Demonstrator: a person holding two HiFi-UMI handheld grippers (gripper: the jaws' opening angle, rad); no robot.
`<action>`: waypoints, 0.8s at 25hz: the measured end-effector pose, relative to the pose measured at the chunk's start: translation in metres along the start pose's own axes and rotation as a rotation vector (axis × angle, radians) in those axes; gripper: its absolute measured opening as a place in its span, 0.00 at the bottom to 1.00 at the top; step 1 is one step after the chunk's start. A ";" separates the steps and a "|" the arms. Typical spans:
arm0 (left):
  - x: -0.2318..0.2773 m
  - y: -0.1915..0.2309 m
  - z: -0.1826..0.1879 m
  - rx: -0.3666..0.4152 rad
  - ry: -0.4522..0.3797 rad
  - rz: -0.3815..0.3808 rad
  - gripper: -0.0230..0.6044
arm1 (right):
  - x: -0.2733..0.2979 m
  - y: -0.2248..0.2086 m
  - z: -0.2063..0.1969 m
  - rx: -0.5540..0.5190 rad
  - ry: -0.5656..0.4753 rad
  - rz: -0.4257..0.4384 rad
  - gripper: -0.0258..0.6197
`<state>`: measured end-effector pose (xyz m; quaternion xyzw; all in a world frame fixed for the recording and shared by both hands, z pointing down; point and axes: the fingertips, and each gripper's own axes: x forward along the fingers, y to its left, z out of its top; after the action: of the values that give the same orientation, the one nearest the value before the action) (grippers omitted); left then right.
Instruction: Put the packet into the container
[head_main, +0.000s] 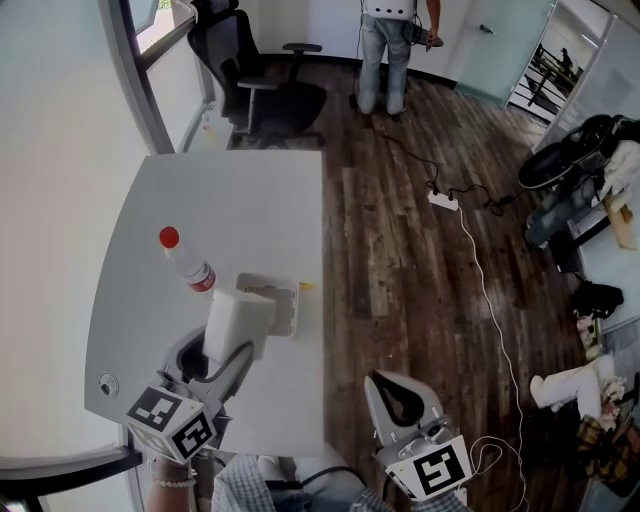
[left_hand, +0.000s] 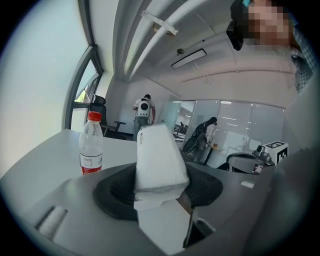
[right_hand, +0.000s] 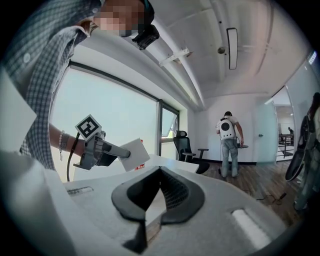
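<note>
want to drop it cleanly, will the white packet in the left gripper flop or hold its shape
Probably soft yet self-supporting: the white packet stands up out of the left gripper without sagging, edges rounded. Likely light for its size, since a grip on its lower end holds it up.

**Right gripper shut and empty, packet held up to its left**

We look along the right gripper (right_hand: 160, 171), whose dark jaws meet at their tips with nothing between them. Beyond it, to the left, the left gripper (right_hand: 121, 155) grips a white packet (right_hand: 135, 154) above the pale worktop (right_hand: 170, 164), with its marker cube (right_hand: 89, 128) uppermost. A wrist with a bead bracelet (right_hand: 61, 145) and a checked sleeve (right_hand: 45, 75) lead back from it. Further off we see a black office chair (right_hand: 186, 145) by the window (right_hand: 115, 115), and a person (right_hand: 229, 142) facing away on the wooden floor (right_hand: 260, 180).
</note>
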<state>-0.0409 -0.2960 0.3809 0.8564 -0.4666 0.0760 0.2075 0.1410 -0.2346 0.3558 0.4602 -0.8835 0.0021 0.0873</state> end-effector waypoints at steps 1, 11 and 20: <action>0.004 0.002 -0.003 0.007 0.005 0.002 0.46 | 0.001 -0.002 -0.002 0.003 0.000 0.002 0.04; 0.039 0.015 -0.018 0.049 0.072 0.022 0.46 | 0.016 -0.007 -0.006 0.051 0.007 0.048 0.04; 0.066 0.027 -0.034 0.022 0.141 0.056 0.46 | 0.019 -0.020 -0.010 0.064 0.024 0.038 0.04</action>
<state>-0.0251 -0.3454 0.4405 0.8378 -0.4737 0.1473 0.2281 0.1481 -0.2606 0.3671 0.4456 -0.8905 0.0378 0.0831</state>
